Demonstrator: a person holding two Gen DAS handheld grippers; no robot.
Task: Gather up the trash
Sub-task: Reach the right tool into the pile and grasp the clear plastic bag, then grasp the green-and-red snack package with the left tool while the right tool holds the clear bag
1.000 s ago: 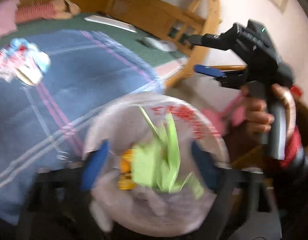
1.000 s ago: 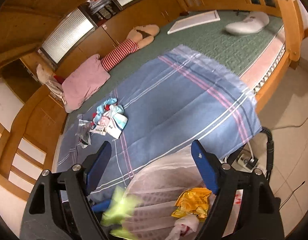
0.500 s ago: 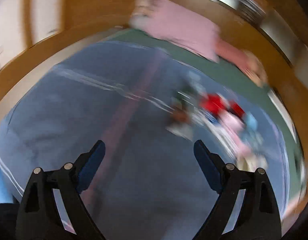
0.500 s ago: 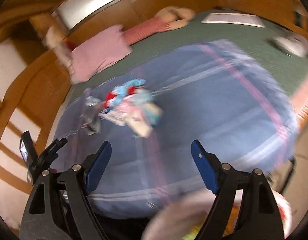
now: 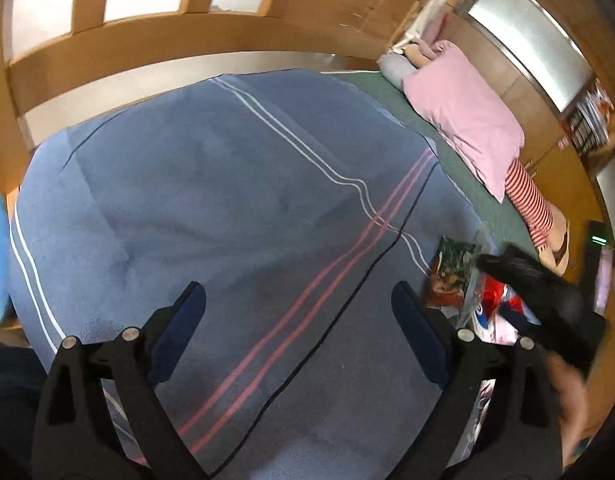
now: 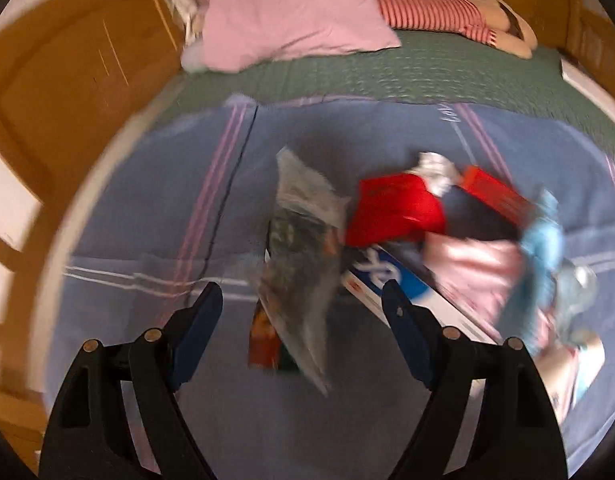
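Note:
A heap of trash lies on the blue striped blanket (image 6: 147,216): a clear plastic bag over a dark wrapper (image 6: 303,256), a red wrapper (image 6: 391,208), a white and blue box (image 6: 391,280), pink and light blue packets (image 6: 539,248). My right gripper (image 6: 297,304) hangs open just above the clear bag, nothing between its fingers. My left gripper (image 5: 297,300) is open over bare blanket (image 5: 211,200), left of the heap. In the left wrist view the dark wrapper (image 5: 451,272) shows at the right, with the right gripper's black body (image 5: 543,300) above it.
A pink pillow (image 6: 295,16) and a red-striped soft toy (image 6: 435,12) lie at the head of the bed on green bedding (image 6: 387,76). Wooden bed rails (image 5: 147,44) run along the far edge. A hand (image 5: 571,396) holds the right gripper.
Both grippers swung away from the white trash bag, which has left both views. The right gripper moved over the heap on the blanket and dropped closer to it. The left view rolled round to the blanket.

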